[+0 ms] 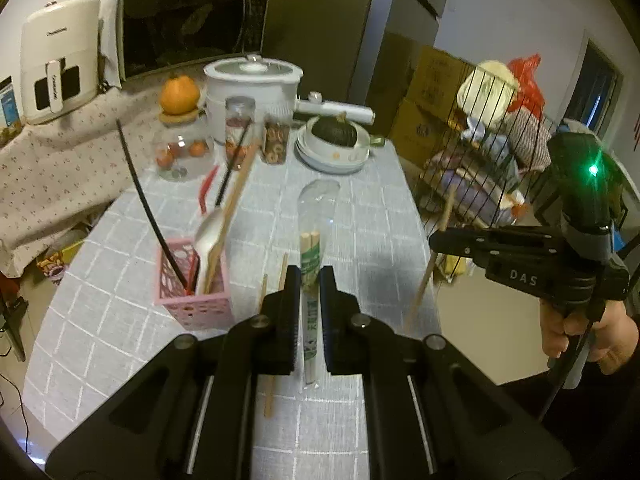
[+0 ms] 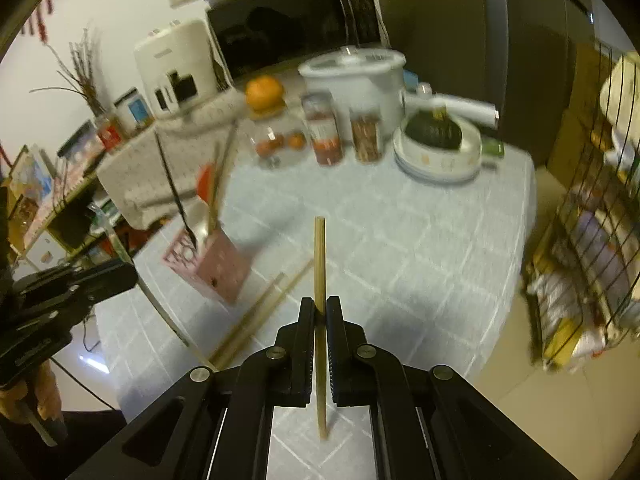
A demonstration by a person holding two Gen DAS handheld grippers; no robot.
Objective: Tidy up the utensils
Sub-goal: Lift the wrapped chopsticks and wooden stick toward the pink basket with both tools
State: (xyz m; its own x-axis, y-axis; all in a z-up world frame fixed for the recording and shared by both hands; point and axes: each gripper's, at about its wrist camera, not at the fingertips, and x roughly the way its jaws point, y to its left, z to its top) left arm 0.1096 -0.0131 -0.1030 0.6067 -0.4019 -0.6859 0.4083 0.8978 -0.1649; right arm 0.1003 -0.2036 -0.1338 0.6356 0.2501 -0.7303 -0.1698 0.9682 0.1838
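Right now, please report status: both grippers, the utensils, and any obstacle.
Left gripper shut on wrapped chopsticks. Right gripper shut on single chopstick. Pink holder already holds utensils; two loose chopsticks beside it.

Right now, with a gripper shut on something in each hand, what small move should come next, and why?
Probably carry the right gripper with its bare wooden chopstick over to the pink utensil basket. The basket already holds a spoon and sticks, while the left gripper holds the wrapped chopstick pair.
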